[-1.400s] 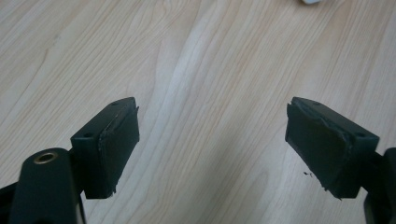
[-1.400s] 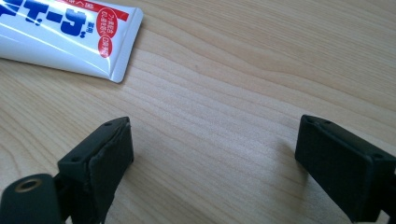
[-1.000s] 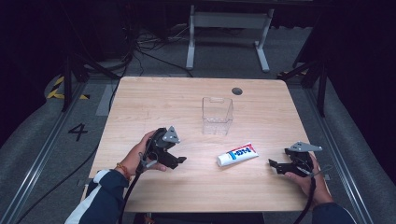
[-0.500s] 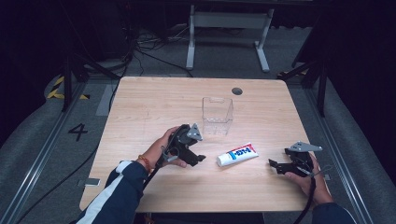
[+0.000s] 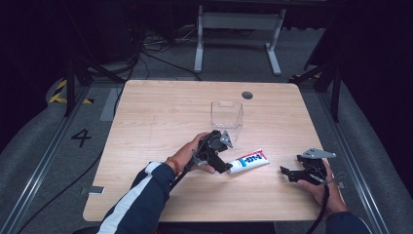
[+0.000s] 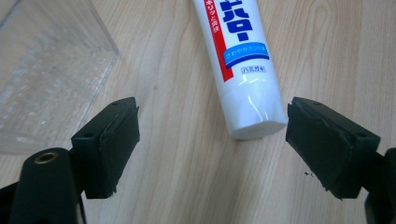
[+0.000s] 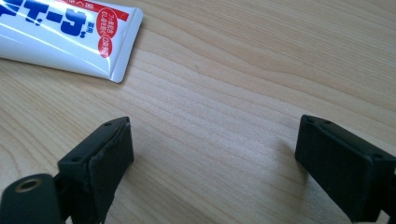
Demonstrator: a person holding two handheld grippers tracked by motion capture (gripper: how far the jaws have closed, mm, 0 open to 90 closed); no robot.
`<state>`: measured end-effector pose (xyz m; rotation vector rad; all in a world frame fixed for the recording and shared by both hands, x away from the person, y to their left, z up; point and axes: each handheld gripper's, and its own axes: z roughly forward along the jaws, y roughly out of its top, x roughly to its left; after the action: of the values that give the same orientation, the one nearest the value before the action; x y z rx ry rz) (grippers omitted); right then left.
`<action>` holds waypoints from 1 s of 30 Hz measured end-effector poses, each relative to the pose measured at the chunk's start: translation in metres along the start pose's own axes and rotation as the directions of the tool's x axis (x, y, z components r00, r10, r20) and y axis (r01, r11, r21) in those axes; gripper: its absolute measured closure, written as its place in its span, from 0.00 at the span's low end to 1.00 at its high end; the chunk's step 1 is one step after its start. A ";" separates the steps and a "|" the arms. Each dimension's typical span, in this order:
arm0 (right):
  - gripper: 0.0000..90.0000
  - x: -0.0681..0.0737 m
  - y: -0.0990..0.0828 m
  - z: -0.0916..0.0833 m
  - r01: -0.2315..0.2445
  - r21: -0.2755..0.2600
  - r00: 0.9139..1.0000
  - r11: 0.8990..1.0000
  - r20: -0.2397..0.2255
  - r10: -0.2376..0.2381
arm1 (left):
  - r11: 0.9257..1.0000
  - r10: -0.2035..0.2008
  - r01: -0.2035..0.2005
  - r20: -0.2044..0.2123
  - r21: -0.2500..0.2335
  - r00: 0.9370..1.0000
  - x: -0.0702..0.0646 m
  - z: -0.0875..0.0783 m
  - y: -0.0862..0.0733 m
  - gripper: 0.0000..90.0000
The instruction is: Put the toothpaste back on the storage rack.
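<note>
Wood-grain table (image 5: 160,122) is seen from the high view, with a white toothpaste tube (image 5: 249,161) lying flat near its middle, just in front of a clear plastic container (image 5: 227,116). Printed blue and red lettering on the tube is resolved in the left gripper view. Left gripper (image 6: 212,140) is held low with jaws spread wide, the tube's cap end lying between them, untouched. Right gripper (image 7: 212,161) is rested well apart at the table's right, jaws parted over bare wood. Nothing is seen inside the container.
</note>
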<state>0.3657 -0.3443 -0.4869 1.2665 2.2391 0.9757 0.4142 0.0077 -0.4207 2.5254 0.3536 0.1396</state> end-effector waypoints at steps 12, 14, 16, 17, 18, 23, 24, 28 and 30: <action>0.13 0.000 0.000 0.000 0.000 0.000 1.000 1.000 0.000 0.000 | 0.999 0.013 -0.014 0.043 0.032 0.999 -0.004 0.033 0.028 0.20; 0.13 0.000 0.000 0.000 0.000 0.000 1.000 1.000 0.000 0.000 | 0.999 0.022 -0.024 0.040 0.045 0.999 -0.006 0.039 0.032 0.21; 0.13 0.000 0.000 0.000 0.000 0.000 1.000 1.000 0.000 0.000 | 0.998 0.033 -0.035 0.046 0.061 0.998 -0.006 0.044 0.035 0.21; 0.13 0.000 0.000 0.000 0.000 0.000 1.000 1.000 0.000 0.000 | 0.997 0.022 -0.026 0.050 0.069 0.999 -0.006 0.048 0.037 0.21; 0.13 0.000 0.000 0.000 0.000 0.000 1.000 1.000 0.000 0.000 | 0.997 0.025 -0.028 0.054 0.068 0.998 -0.005 0.050 0.039 0.21; 0.13 0.000 0.000 0.000 0.000 0.000 1.000 1.000 0.000 0.000 | 0.996 0.024 -0.029 0.060 0.090 0.998 -0.004 0.058 0.046 0.21; 0.13 0.000 0.000 0.000 0.000 0.000 1.000 1.000 0.000 0.000 | 0.994 0.034 -0.040 0.061 0.101 0.998 -0.004 0.061 0.048 0.21; 0.13 0.000 0.000 0.000 0.001 0.000 1.000 1.000 -0.002 -0.001 | 0.992 0.029 -0.037 0.067 0.124 0.997 -0.006 0.070 0.055 0.21; 0.13 0.000 0.000 0.000 -0.002 -0.001 1.000 1.000 -0.002 0.002 | 0.990 0.038 -0.047 0.068 0.135 0.997 -0.006 0.075 0.058 0.22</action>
<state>0.3658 -0.3443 -0.4868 1.2680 2.2390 0.9793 0.4342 -0.0805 -0.4500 2.6668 0.2922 0.0501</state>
